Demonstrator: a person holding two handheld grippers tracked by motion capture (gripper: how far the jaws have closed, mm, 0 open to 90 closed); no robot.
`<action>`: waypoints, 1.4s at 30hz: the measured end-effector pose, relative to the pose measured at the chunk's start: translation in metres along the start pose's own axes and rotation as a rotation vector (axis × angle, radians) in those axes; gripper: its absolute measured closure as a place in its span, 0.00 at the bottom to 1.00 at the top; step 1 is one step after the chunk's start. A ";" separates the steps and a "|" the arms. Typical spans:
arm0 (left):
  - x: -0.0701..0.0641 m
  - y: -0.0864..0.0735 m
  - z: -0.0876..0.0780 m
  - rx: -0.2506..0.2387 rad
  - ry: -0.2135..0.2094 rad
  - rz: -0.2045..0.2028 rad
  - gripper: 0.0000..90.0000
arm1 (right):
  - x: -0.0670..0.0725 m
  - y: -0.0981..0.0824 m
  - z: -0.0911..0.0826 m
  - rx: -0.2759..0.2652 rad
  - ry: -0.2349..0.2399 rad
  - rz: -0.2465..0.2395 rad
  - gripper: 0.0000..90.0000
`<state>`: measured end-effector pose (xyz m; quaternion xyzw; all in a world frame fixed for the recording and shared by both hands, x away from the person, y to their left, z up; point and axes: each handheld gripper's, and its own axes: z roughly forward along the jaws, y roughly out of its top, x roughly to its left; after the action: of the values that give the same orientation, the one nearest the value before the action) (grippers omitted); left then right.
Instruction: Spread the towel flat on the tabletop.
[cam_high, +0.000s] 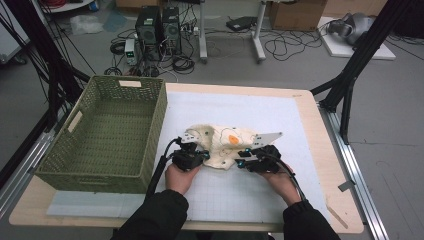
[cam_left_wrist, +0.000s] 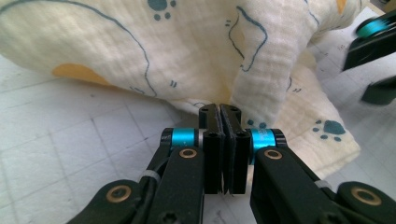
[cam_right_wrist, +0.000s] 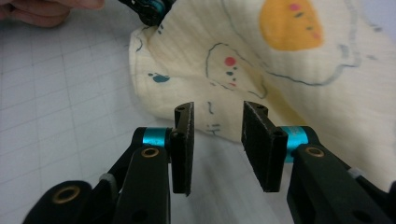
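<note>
Cloth (cam_high: 227, 142) was laid at tabletop (cam_high: 280, 200) centre, 3 o'clock of green basket (cam_high: 107, 132) | left gripper (cam_left_wrist: 219, 112) was pressed shut at cloth's edge, nothing seen pinched | right gripper (cam_right_wrist: 217, 121) was parted, empty, cloth just beyond.

There is one cream cloth (cam_high: 225, 142) with printed pictures, and one green woven basket (cam_high: 107, 132). Both are on one tabletop (cam_high: 320, 165), which has one white gridded mat (cam_high: 240, 195). There are two grippers: left gripper (cam_high: 200, 152), right gripper (cam_high: 243, 159).
</note>
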<state>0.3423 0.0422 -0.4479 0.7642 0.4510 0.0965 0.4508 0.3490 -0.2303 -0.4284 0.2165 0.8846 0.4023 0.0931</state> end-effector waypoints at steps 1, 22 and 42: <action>0.000 0.000 0.000 -0.001 0.000 0.002 0.97 | 0.000 0.001 0.005 0.010 0.002 -0.006 0.72; 0.005 0.004 -0.012 -0.052 -0.047 -0.023 0.77 | 0.019 -0.005 -0.041 0.009 0.077 -0.055 0.98; 0.005 0.014 0.009 -0.033 0.056 -0.066 0.87 | 0.022 -0.029 -0.032 0.113 0.101 -0.047 0.73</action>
<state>0.3585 0.0376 -0.4434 0.7384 0.4868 0.1103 0.4535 0.3096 -0.2588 -0.4287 0.1799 0.9144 0.3598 0.0455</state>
